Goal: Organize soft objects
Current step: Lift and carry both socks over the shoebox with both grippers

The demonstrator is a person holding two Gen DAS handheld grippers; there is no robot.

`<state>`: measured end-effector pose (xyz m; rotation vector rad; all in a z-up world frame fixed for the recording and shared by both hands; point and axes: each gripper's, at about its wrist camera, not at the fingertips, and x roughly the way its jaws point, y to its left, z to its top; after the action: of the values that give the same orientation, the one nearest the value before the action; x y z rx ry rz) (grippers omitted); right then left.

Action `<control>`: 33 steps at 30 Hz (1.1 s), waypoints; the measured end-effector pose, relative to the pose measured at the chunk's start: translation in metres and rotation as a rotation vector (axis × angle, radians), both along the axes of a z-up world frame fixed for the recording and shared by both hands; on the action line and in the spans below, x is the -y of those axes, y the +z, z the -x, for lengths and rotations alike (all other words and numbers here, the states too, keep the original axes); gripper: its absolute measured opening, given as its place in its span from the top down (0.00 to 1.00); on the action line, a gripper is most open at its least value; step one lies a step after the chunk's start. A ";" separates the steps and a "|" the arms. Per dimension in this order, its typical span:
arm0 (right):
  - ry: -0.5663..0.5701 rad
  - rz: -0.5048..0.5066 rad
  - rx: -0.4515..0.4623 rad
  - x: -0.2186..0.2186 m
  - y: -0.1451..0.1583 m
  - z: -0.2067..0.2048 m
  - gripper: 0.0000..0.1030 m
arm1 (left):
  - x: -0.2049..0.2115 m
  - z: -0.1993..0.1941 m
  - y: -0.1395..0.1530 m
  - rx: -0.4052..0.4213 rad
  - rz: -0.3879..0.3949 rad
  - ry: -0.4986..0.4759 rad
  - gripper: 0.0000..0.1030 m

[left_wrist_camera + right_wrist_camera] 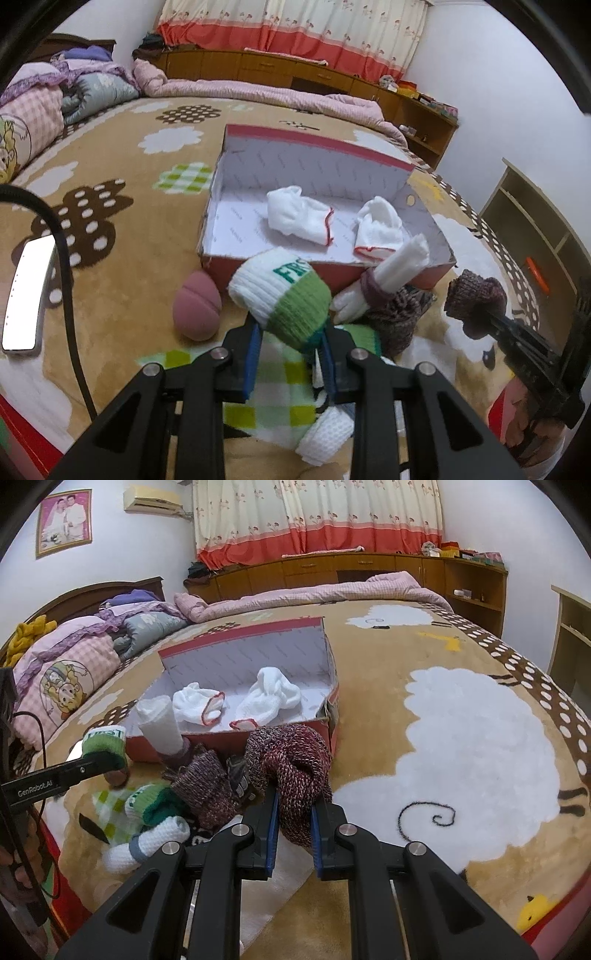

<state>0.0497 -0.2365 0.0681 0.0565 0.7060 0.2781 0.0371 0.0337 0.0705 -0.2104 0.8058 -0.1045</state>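
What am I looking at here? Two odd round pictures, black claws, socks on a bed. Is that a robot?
No robot: a person holds a two-fingered claw in each hand, and each claw carries a wide-angle camera looking along its fingers. One picture comes from the left gripper, shut on a green and white sock. The other comes from the right gripper, shut on a maroon knitted sock. On the bedspread stands an open shoebox with two white socks inside; more rolled socks lie in front.
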 end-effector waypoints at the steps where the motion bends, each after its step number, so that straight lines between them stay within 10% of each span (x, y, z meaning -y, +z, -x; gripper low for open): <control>1: 0.001 0.001 0.003 0.000 0.001 0.000 0.85 | 0.001 0.000 0.002 0.005 -0.005 -0.002 0.72; 33: 0.072 0.087 0.129 -0.035 0.052 -0.059 0.85 | 0.001 -0.066 0.040 0.083 -0.097 -0.008 0.72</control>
<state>0.1090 -0.2014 0.1198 -0.0694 0.5921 0.3163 0.1033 0.0326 0.1109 -0.1100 0.7272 -0.0812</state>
